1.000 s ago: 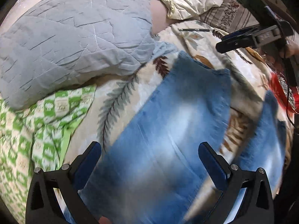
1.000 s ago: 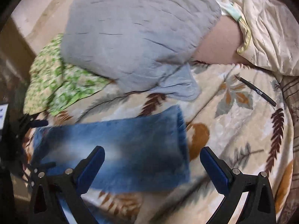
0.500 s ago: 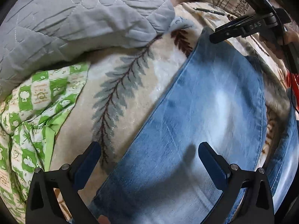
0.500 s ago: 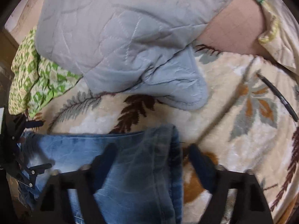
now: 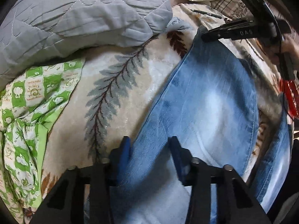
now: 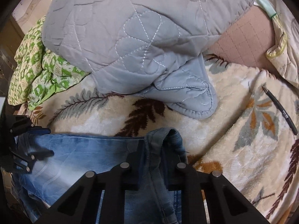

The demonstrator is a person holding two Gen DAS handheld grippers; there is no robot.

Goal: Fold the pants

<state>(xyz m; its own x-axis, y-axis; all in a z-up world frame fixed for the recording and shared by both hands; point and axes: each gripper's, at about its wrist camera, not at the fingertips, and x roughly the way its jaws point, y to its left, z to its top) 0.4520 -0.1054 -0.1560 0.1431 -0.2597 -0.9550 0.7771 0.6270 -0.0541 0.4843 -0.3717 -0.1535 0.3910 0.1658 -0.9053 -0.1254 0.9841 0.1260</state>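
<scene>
1. Blanket (image 5: 115, 97): cream plush with a leaf print, spread beneath everything in both views.
2. Quilt (image 6: 130, 37): grey, stitched, heaped at the far side; one corner droops onto the blanket just beyond the jeans' hem.
3. Jeans (image 5: 205, 97): faded blue denim, lying flat on the blanket. In my left view one leg runs from my fingers up and to the right; a second strip of denim shows along the right edge, with blanket visible between the two.
4. Green cloth (image 5: 28, 112): checked green-and-white print, crumpled on the left, partly under the quilt.
5. My left gripper (image 5: 149, 149): fingers drawn in on the near side edge of the leg, denim filling the space between the blue pads. I judge it clamped on the jeans.
6. My right gripper (image 6: 153, 158): fingers close together at the hem end of the leg; the denim is bunched up into a ridge between them. Gripping the jeans.
7. Cross-check: each gripper appears in the other's view, at opposite ends of the same leg.
8. Pen (image 6: 280, 110): black, lying loose on the blanket, well right of the jeans.
</scene>
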